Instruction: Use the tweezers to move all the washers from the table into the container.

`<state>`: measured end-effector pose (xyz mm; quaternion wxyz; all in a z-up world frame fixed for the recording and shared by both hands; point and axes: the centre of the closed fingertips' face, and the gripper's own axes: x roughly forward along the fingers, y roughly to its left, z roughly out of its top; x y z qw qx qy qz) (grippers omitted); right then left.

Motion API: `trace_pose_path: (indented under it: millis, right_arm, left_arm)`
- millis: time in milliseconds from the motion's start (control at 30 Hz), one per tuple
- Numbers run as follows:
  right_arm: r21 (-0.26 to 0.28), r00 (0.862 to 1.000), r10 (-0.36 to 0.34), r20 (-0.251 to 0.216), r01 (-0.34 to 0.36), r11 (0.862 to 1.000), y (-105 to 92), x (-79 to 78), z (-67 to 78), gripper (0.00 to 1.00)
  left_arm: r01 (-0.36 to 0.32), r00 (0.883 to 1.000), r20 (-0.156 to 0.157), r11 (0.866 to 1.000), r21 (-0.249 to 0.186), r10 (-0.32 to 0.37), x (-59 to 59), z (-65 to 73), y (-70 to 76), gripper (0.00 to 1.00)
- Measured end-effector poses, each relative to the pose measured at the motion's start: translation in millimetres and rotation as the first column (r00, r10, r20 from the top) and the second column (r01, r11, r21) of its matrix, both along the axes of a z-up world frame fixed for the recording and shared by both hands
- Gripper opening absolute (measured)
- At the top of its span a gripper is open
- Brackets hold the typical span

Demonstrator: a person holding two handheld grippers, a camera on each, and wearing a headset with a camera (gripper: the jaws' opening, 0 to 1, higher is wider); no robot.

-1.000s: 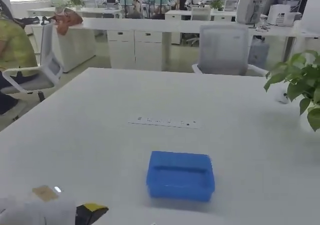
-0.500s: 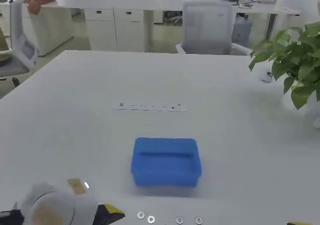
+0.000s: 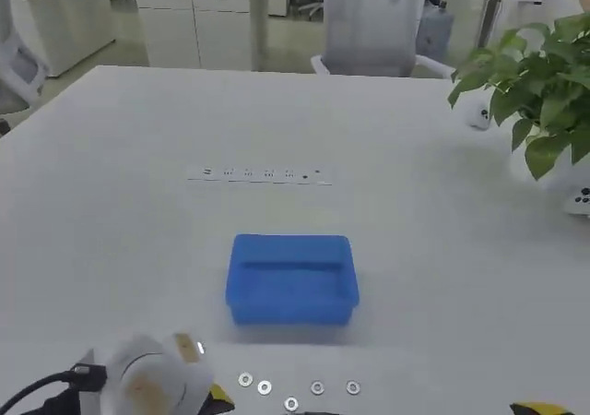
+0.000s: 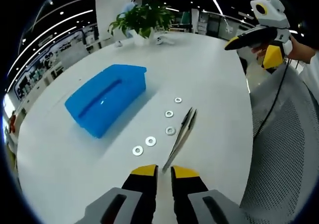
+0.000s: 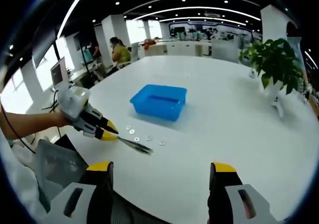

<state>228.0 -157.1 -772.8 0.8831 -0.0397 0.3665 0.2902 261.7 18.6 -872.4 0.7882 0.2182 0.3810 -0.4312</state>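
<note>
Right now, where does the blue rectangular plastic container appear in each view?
Head view: blue rectangular plastic container, lower centre.
Left gripper view: container left of centre.
Right gripper view: container just left of centre.
Shared landmark: the leafy green potted plant.

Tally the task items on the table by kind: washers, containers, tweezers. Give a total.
washers: 5
blue container: 1
tweezers: 1
Total: 7
</note>
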Motion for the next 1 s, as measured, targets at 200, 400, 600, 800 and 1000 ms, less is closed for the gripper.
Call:
trace_pose_path:
  millis: [200,400,600,800,1000]
  right_arm:
    - [0.006,1.0,0.001,0.007,-0.001,1.0,0.4,0.4,2.6,0.77]
    - [0.005,1.0,0.007,0.015,-0.007,1.0,1.5,-1.8,5.1,0.76]
    - [0.01,0.999,0.036,0.033,-0.036,0.999,8.4,-6.3,9.5,0.74]
    - [0.027,0.994,0.1,0.043,-0.102,0.994,25.5,-12.9,12.0,0.67]
    - [0.026,0.981,0.19,0.049,-0.191,0.981,42.4,-22.4,14.2,0.55]
  left_arm:
    - [0.044,0.999,0.003,0.999,0.016,-0.044,-0.1,-5.5,-3.4,0.03]
    - [0.102,0.995,-0.013,0.994,0.027,-0.101,-7.5,-5.7,-10.5,0.0]
    - [0.118,0.993,0.008,0.993,0.019,-0.118,-16.3,7.9,-17.9,0.0]
    - [0.118,0.99,0.071,0.993,-0.005,-0.118,-25.9,40.0,-30.5,0.0]
    - [0.111,0.989,0.105,0.991,-0.076,-0.103,-39.1,78.0,-47.5,0.0]
